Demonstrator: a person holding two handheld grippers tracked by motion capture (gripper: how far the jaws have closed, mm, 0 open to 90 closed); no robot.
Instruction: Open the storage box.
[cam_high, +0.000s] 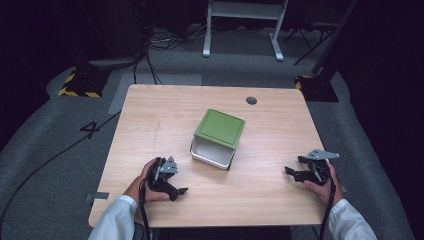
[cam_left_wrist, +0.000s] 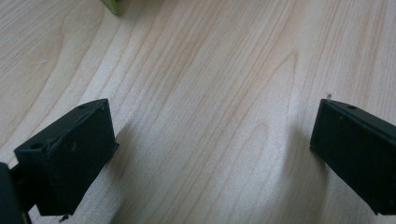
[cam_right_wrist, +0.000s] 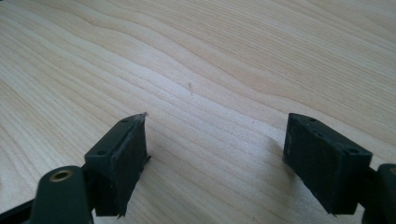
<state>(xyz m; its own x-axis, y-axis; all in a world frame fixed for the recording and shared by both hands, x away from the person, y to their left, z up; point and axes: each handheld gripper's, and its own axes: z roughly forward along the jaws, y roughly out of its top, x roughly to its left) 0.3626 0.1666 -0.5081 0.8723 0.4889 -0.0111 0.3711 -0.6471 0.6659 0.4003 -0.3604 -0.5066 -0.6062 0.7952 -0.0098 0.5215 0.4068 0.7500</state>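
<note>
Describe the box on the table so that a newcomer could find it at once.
Look at the light wooden table. Near its middle stands a white box, its square green lid sitting askew on top. It is the table's one coloured thing, between two black hand-held grippers.

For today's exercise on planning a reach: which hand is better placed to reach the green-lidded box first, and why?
Probably the left. The left tool rests close to the white box with the green lid, near its front left corner, jaws open. The right tool lies farther off, near the table's right edge.
</note>
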